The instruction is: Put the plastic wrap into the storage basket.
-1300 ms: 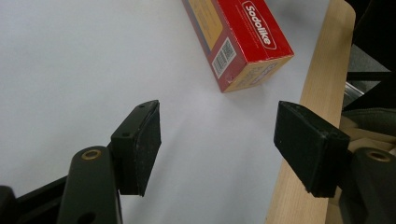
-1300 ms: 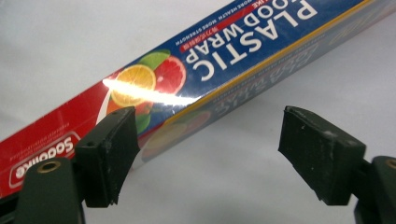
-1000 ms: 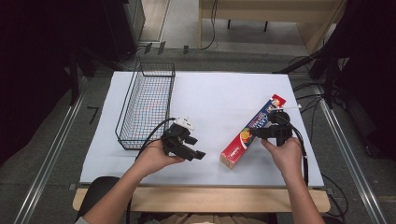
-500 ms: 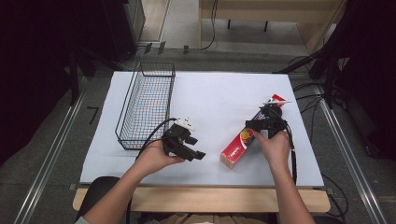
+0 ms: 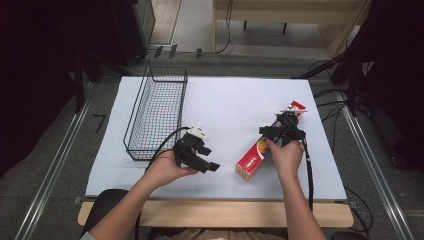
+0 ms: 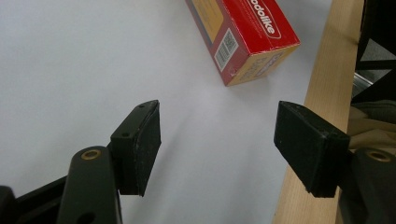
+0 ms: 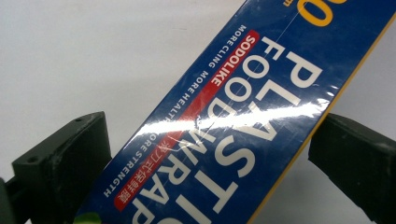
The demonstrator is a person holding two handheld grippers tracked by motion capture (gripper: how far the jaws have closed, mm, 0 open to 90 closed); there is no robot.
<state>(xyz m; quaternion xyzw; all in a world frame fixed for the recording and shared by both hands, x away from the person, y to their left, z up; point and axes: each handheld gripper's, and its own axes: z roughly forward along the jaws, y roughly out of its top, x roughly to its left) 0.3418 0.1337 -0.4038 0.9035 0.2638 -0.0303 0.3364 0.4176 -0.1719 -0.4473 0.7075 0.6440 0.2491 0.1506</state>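
Note:
A long plastic-wrap box (image 5: 254, 159), blue and red, lies diagonally on the white table at the right. Its blue printed top (image 7: 261, 102) runs between the jaws in the right gripper view. My right gripper (image 5: 281, 131) sits over the middle of the box, open, with one jaw on either side of it (image 7: 210, 140). My left gripper (image 5: 206, 164) rests near the table's front, left of the box, and its jaws are wide apart with nothing between them (image 6: 217, 126). The red near end of the box (image 6: 243, 37) lies beyond those jaws.
A black wire basket (image 5: 167, 80) stands at the left of the white table top (image 5: 230, 100). The wooden front edge (image 6: 322, 70) runs close to the box's near end. Cables trail from both grippers.
My right gripper has shifted a little left and settled over the box, with the hand now lying along it. The left gripper and the box have not moved.

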